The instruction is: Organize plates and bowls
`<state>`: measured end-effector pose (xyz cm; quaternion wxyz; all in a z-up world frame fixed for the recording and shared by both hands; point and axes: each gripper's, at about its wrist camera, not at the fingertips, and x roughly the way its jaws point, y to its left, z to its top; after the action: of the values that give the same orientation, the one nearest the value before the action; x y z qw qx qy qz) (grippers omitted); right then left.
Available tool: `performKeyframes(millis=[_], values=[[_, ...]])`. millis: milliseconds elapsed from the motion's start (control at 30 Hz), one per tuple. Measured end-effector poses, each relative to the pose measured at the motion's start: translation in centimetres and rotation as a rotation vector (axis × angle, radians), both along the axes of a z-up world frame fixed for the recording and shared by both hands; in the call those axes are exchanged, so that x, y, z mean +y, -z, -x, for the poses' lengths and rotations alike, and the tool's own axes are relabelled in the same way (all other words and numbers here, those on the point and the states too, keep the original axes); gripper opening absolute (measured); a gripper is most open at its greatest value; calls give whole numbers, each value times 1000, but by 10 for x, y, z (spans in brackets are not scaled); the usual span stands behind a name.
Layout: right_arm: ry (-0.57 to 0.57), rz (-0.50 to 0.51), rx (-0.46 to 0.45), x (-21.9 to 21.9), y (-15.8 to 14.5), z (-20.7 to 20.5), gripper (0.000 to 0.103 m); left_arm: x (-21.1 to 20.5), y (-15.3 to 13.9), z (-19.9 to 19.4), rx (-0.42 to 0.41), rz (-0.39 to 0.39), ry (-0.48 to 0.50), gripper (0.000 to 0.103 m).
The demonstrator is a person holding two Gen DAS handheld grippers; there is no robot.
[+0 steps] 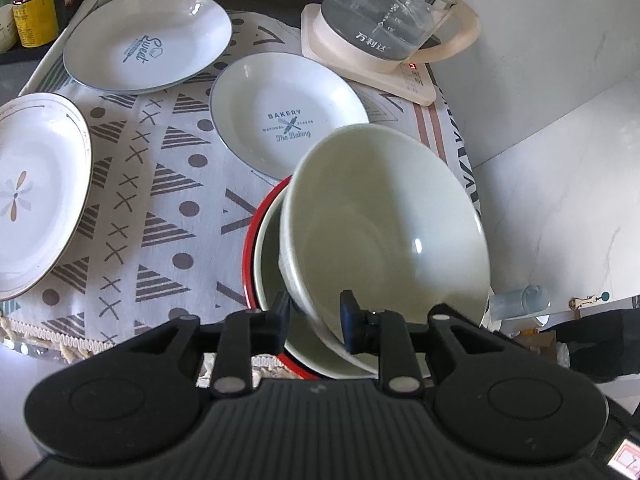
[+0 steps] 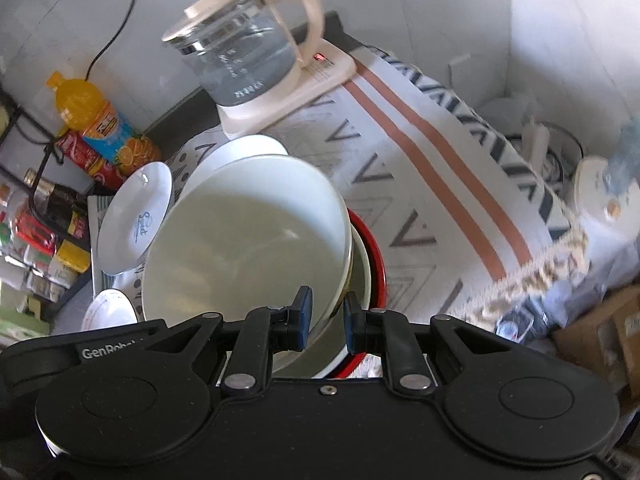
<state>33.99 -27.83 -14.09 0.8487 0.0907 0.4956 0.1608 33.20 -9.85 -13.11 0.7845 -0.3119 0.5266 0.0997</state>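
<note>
left fingers (image 1: 316, 320) clamp pale bowl (image 1: 384, 220) rim | tilted in red-rimmed bowl (image 1: 250, 256) | right fingers (image 2: 326, 320) likewise (seemingly)

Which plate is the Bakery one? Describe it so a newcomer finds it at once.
Start at the glass kettle on its cream base at the far end of the patterned tablecloth. Directly in front of it lies the Bakery plate, partly hidden by the tilted pale green bowl. Unlike the Sweet plate and the flower plate, it reads "BAKERY" and "The Baking" in blue.
</note>
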Motion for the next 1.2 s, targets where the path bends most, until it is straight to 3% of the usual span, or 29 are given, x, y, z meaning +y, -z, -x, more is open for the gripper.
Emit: performKeyframes(millis=[233,333,400,567,633,700,767,900,1200], values=[[10,-2,14,-1,-3,-8,24,-1,-2,-4,7,-33,19,23],[23,1,14,-4,-5,-10,33,-1,-7,-5,12,-77,14,25],[5,0,-9,-3,-10,-10,46,3,-8,-4,2,-83,2,27],[-13,6,-48,-1,-24,-9,53,10,-19,1,-24,-86,-10,30],[-16,-3,-67,0,-30,-7,62,12,-26,4,-40,-103,-18,34],[-29,-5,-89,2,-35,-4,84,15,-31,8,-51,-110,-28,44],[-44,-17,-113,3,-40,0,91,18,-36,13,-60,-114,-40,52],[-66,-48,-120,7,-48,7,97,26,-43,31,-67,-134,-76,70],[-172,-38,-183,30,-57,41,103,52,-54,89,-53,-175,-183,75]])
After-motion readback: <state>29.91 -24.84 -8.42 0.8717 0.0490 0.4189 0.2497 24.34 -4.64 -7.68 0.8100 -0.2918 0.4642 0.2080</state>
